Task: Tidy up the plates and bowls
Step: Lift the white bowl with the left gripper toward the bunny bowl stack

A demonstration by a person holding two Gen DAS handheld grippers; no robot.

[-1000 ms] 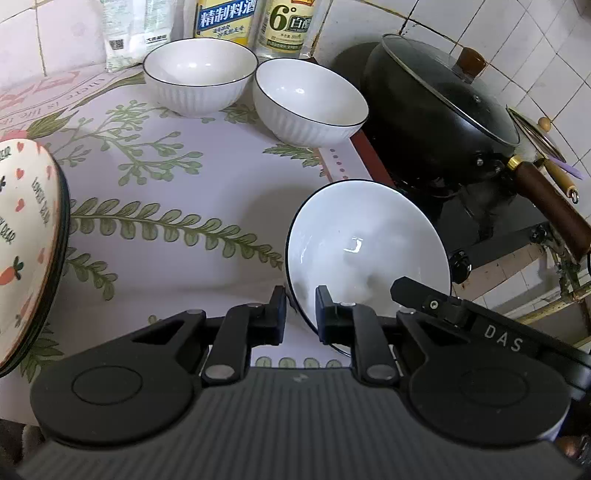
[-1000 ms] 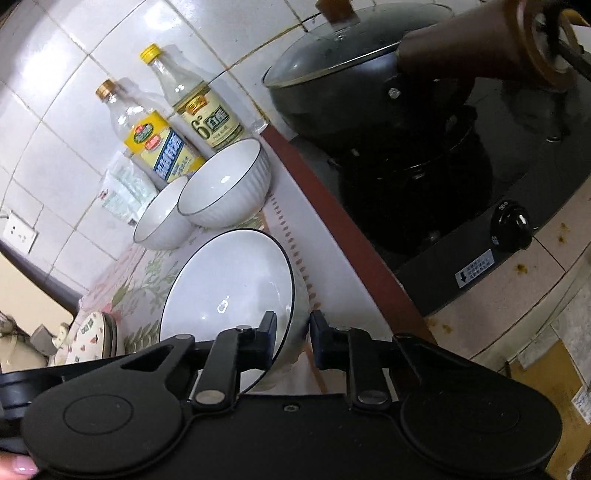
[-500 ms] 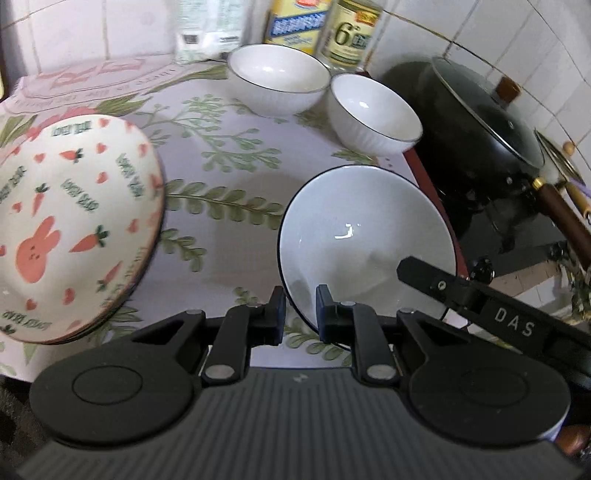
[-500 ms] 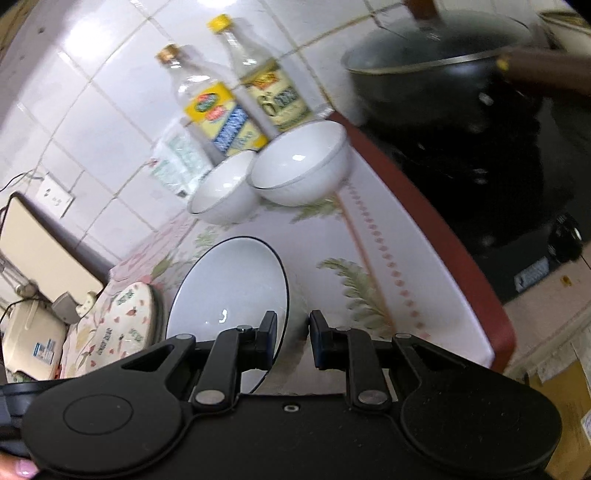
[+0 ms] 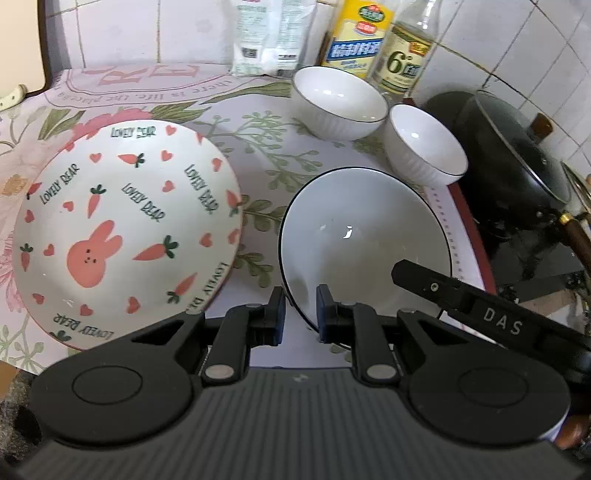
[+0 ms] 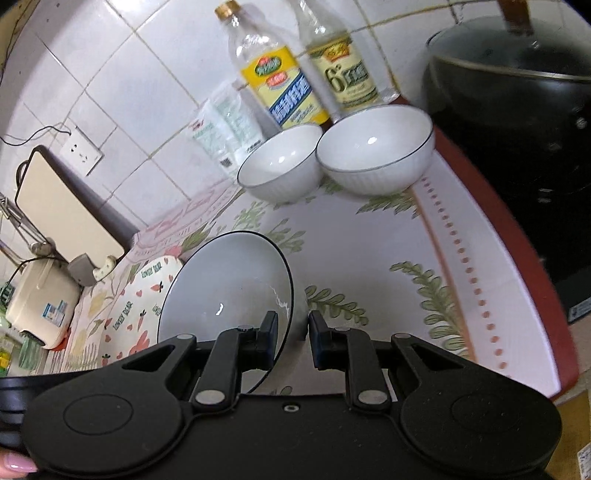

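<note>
The wide white bowl with a thin black rim (image 5: 364, 240) is pinched between both my grippers and held tilted over the floral-printed counter cloth (image 5: 258, 147), its open mouth turned up and toward me, its far rim raised and its near rim low. My left gripper (image 5: 300, 314) is clamped on the near-left part of that rim, one finger inside the bowl and one outside. My right gripper (image 6: 293, 341) is closed on the rim at the bowl's right side in the same way, and from there the bowl (image 6: 225, 295) looks like a tall oval leaning left, its long axis running from the near edge of the counter toward the tiled wall. Just to the bowl's left sits the white plate printed with pink rabbits, carrots and hearts (image 5: 122, 229), close to the counter's near-left corner; I cannot tell whether the two touch. Toward the back edge of the cloth stand two smaller white ribbed bowls, the left one (image 5: 338, 103) and the right one (image 5: 424, 147), upright and side by side, nearly touching. Behind them against the wall are a yellow-labelled bottle (image 5: 360, 37), a pale-labelled clear bottle (image 5: 406, 55) and a white plastic packet (image 5: 269, 33). Off the cloth's right edge, a black lidded wok (image 5: 509, 158) rests on the dark stove.
</note>
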